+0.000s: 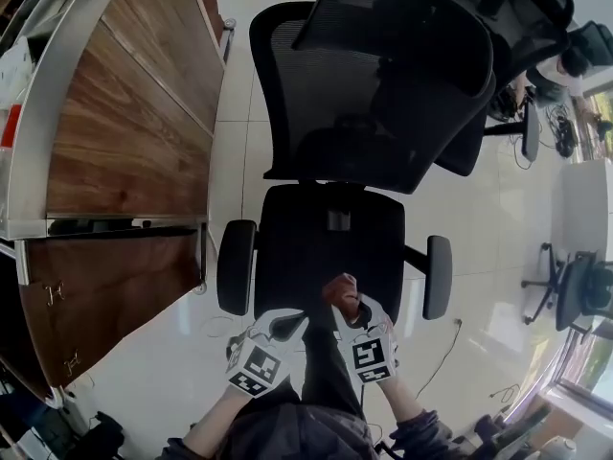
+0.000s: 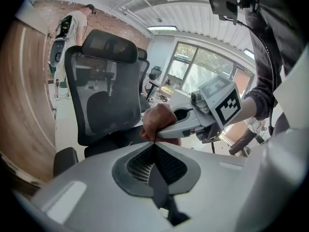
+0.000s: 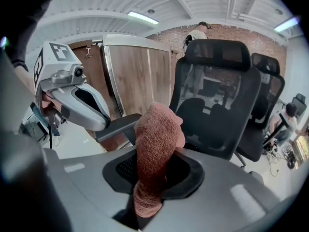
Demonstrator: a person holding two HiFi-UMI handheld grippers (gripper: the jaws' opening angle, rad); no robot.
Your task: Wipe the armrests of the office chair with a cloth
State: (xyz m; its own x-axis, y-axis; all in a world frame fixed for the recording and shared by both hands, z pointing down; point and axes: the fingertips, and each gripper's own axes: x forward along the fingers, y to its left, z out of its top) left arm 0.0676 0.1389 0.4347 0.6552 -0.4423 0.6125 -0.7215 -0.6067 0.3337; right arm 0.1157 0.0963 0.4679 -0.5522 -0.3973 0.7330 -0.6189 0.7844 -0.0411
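1. A black mesh office chair (image 1: 378, 94) stands on a pale tiled floor (image 1: 239, 132), its seat (image 1: 330, 247) toward the person and its headrest farthest away.
2. The right gripper (image 1: 350, 307) is pinching a reddish-brown cloth (image 1: 339, 288). In the right gripper view the cloth's bunched terry folds rise up from between the jaws.
3. In the head view the cloth hangs over the front part of the seat, about midway between the two armrests. It is clear of both the armrest on the person's left (image 1: 237, 266) and the armrest on the person's right (image 1: 438, 276).
4. The left gripper (image 1: 287, 326) is just beside the right one, its jaws pressed together with nothing between them. In the left gripper view its tip sits close to the cloth.
5. Each gripper carries a marker cube (image 1: 254, 367) printed with black-and-white square patterns. That is the only print that can be made out, and it does not read as letters.
6. A wooden cabinet (image 1: 124, 113) with metal edging stands left of the chair. A second chair (image 1: 517, 27) stands behind it at upper right.
7. Thin cables (image 1: 442, 348) lie on the floor near the chair.
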